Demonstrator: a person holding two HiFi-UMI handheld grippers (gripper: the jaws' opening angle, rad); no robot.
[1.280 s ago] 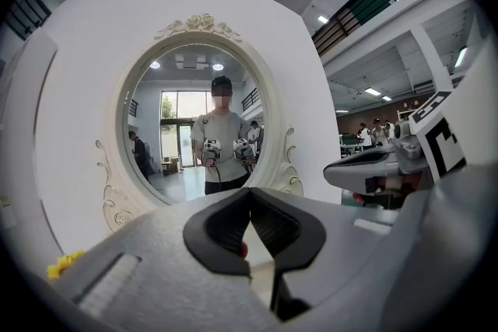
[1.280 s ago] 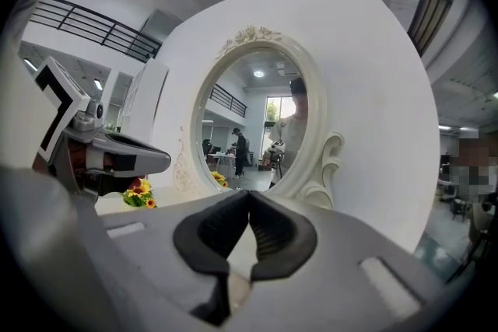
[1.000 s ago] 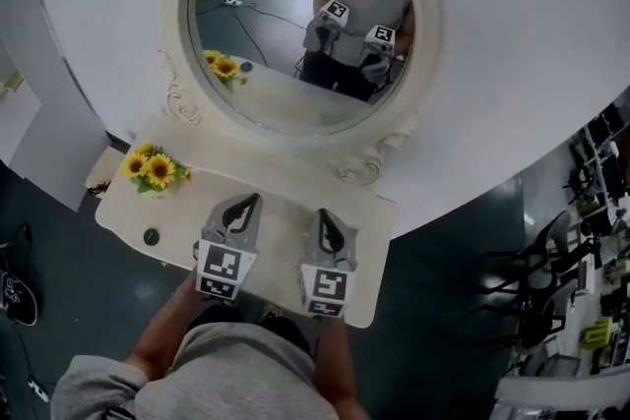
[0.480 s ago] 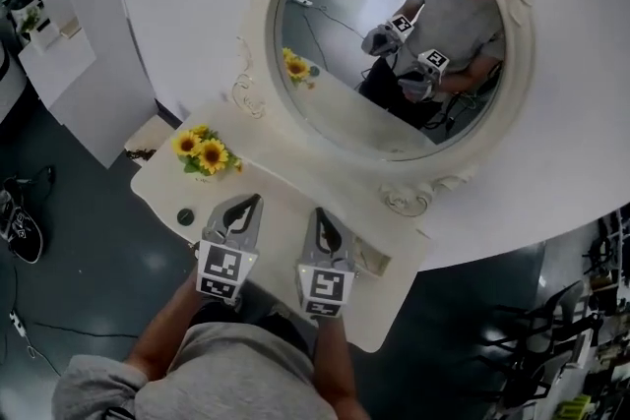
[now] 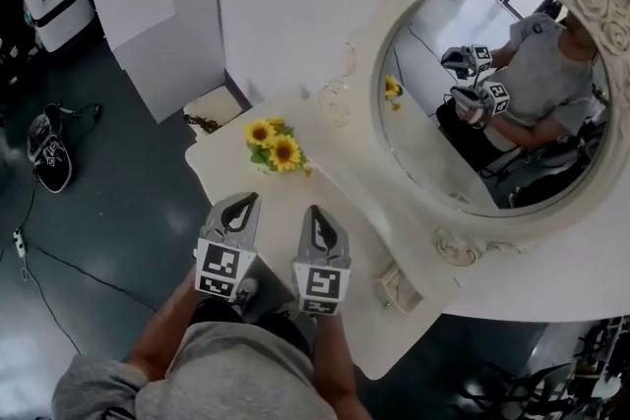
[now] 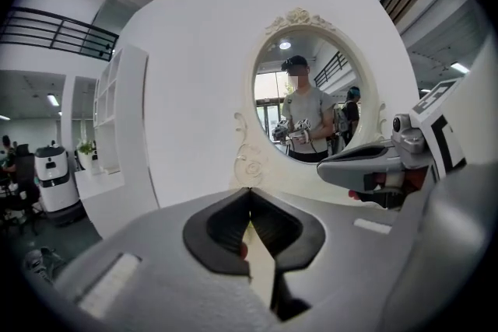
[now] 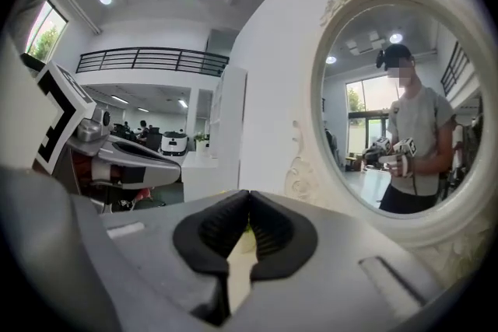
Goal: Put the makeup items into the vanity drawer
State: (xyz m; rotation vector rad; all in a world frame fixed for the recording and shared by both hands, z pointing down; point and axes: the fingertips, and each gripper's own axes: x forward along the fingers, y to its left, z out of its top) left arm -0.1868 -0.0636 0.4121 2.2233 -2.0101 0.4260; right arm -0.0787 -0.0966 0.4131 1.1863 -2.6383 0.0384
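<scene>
L tongs [image 5: 250, 199] & R tongs [image 5: 315, 213] both fully closed, nothing held, side by side over desk [image 5: 352, 241] near edge. Sunflowers [image 5: 275, 146] far left; small cream box [image 5: 399, 288] right. Makeup items, drawer: can't tell where.

- Yellow sunflower bunch [image 5: 274, 147] stands at twelve o'clock of the left gripper [image 5: 248, 204], blocking that way.
- Oval mirror in carved cream frame [image 5: 443, 162] walls off two o'clock of the right gripper [image 5: 316, 216].
- Bare cream vanity top [image 5: 340, 207] lies open at one o'clock, between them.
</scene>
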